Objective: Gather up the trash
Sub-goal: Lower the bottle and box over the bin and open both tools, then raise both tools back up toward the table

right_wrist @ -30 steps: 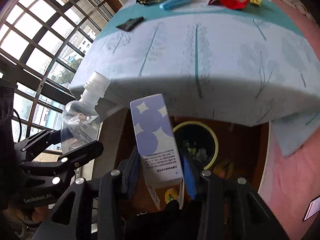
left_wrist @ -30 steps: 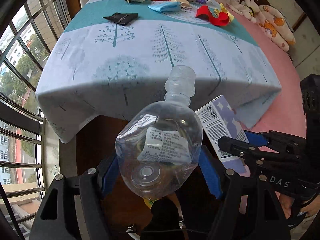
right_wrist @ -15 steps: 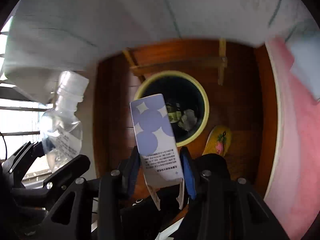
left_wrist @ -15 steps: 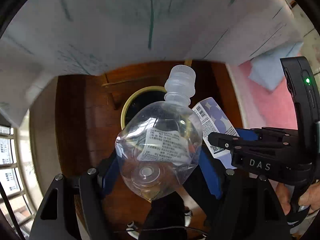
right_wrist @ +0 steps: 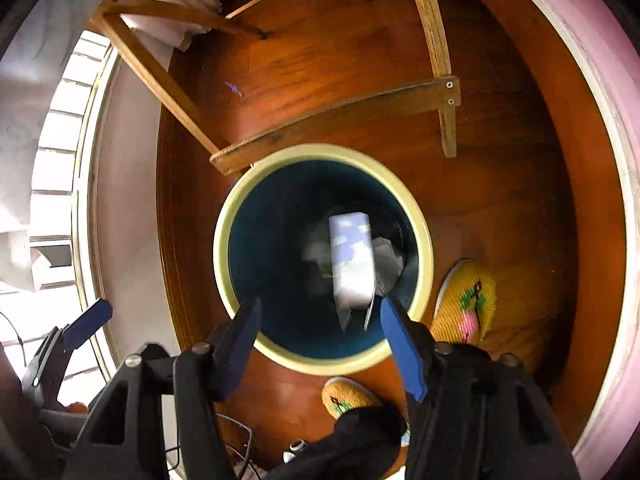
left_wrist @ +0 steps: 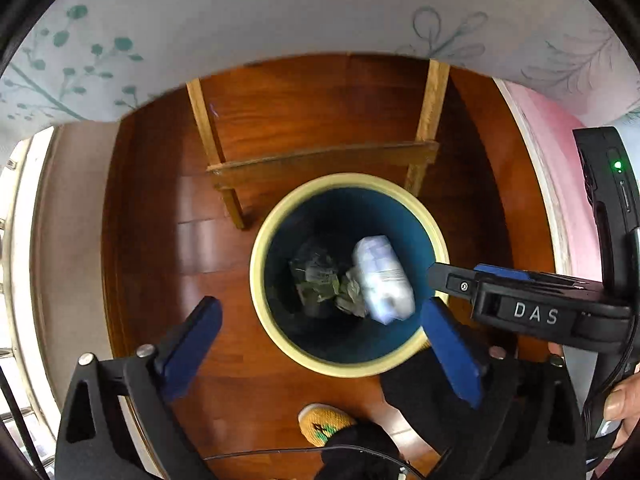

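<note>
Looks like the drop-off step of collecting trash, going by both pairs of tongs poised above the bin point(left_wrist: 256, 280), which stands on the wooden floor point(left_wrist: 160, 240) just near of the counter frame point(left_wrist: 320, 160)

Opening the left tongs point(left_wrist: 320, 340) at this moment, aimed almost straight down; blue pads spread wide, with nothing between them but the bin's mouth far below

Opening the right tongs point(right_wrist: 320, 332) too, pads apart and gripping nothing, aimed down over the near rim of the bin, close by the left pair's right side

Shows the white-and-lilac carton point(right_wrist: 352, 264) inside the bin, below the cream rim and clear of every pad, towards the right of the dark blue interior. Blurred in both views, so cannot tell whether falling or already lying on the crumpled trash point(left_wrist: 320, 280) at the bottom

Seems done, then, with this load; judged only midway through the task as a whole, with no view of the counter top from here, only the hanging tablecloth point(left_wrist: 320, 20)

Calls next for lifting both pairs clear of the rim with the pads left apart, then swinging up and over the far cloth edge to look for more rubbish

Worth minding on the way up: the yellow slippers point(right_wrist: 464, 300) to the near right of the bin, the closeness of the two pairs of tongs, and the overhanging cloth, easy to snag with spread pads
</note>
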`<state>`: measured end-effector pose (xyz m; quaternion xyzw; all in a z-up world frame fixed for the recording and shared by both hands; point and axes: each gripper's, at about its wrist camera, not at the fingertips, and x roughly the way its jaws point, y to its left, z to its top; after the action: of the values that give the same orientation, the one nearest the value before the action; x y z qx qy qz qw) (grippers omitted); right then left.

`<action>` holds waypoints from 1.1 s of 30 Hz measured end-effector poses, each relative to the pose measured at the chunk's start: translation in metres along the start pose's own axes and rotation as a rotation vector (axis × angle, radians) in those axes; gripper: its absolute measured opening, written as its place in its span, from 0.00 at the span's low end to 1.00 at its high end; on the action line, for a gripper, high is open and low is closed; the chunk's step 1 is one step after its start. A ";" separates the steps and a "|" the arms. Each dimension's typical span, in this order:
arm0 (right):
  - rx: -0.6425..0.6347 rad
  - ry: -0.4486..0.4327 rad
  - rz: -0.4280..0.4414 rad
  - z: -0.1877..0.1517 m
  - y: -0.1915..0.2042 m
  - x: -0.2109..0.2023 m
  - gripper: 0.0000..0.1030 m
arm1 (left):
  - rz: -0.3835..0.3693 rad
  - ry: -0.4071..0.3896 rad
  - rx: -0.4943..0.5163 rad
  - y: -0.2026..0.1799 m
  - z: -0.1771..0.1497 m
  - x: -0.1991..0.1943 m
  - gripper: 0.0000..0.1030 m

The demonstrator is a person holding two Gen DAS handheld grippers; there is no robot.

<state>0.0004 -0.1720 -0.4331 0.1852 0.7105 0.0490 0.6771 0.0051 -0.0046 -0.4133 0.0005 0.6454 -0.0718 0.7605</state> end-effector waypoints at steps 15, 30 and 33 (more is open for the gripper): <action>-0.120 -0.056 -0.011 -0.016 0.040 -0.087 0.61 | 0.054 -0.152 -0.098 0.008 0.003 -0.113 0.97; -0.269 -0.254 0.011 -0.046 0.118 -0.287 0.61 | 0.022 -0.384 -0.067 -0.002 0.025 -0.347 0.97; -0.281 -0.318 0.008 -0.047 0.127 -0.318 0.61 | 0.027 -0.469 -0.046 -0.003 0.032 -0.387 0.97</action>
<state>-0.0162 -0.1505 -0.0884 0.0970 0.5803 0.1203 0.7996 -0.0250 0.0312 -0.0275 -0.0248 0.4525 -0.0448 0.8903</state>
